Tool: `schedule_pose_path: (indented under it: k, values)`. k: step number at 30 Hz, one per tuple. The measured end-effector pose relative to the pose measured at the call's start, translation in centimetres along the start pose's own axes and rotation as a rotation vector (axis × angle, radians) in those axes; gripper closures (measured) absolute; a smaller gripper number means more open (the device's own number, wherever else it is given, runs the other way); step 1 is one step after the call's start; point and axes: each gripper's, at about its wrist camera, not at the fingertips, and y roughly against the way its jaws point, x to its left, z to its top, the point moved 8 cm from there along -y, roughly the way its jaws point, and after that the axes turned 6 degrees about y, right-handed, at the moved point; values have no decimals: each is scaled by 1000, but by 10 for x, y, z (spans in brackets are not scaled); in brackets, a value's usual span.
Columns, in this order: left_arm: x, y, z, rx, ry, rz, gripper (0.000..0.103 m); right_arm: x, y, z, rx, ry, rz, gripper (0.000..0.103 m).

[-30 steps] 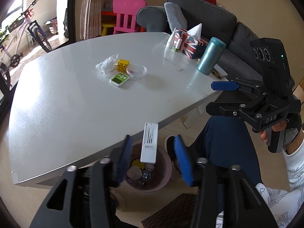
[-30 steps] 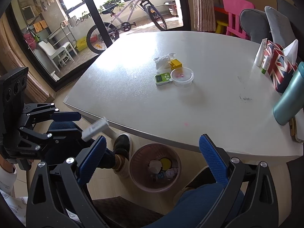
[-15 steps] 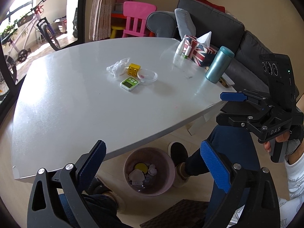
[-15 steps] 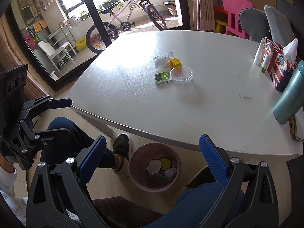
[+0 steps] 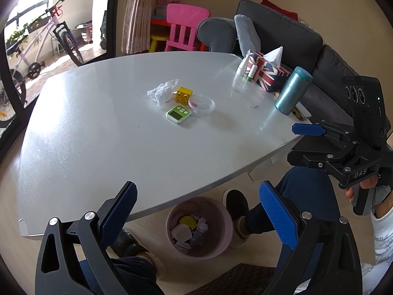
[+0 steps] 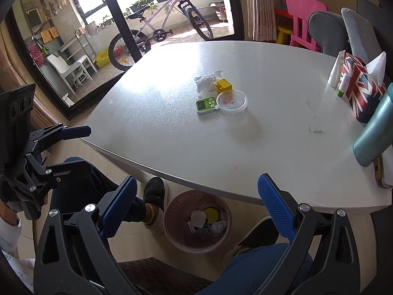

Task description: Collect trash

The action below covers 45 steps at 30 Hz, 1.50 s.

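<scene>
Down low by the near edge of the table (image 5: 98, 147), the left gripper (image 5: 197, 217) hangs with its blue pads spread wide and nothing between them. Right below the gap stands the pink bin (image 5: 199, 228) on the floor, tucked partly under the table edge, with a yellow round piece and some pale scraps inside. The person's shoes sit on either side of it. Off to the right, the right gripper (image 6: 196, 205) is held at about the same height, its jaws also wide apart and empty, with the same bin showing between its fingers in the right wrist view.

Up on the table top, well apart from both grippers, a crumpled white wrapper (image 5: 162, 92) lies touching a yellow toy block (image 5: 183, 95). Just beside those are a clear lidded cup (image 5: 202, 103) and a small green timer (image 5: 178, 114). Toward the far right edge stand a teal tumbler (image 5: 292, 91), a Union Jack tissue box (image 5: 266, 73) and small white tubes. Behind are a grey sofa (image 5: 282, 34), a pink chair (image 5: 185, 28) and a bicycle (image 6: 162, 27).
</scene>
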Motion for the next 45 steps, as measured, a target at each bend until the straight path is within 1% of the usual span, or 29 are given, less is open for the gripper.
schedule_pose_path:
  k: [11,21,32,45]
  values:
    - [19,-9,17,-29,7,38,7,-18,-25,36,-2,16,-35,6]
    - [28,-19,32,-41,-9,62,7,-32,-60,68,27,27,-51,6]
    - [33,-28,44,-38,-15,70,7,-48,-110,95,93,26,-66,6]
    - [37,-44,53,-21,-10,64,7,-61,-160,109,177,21,-77,6]
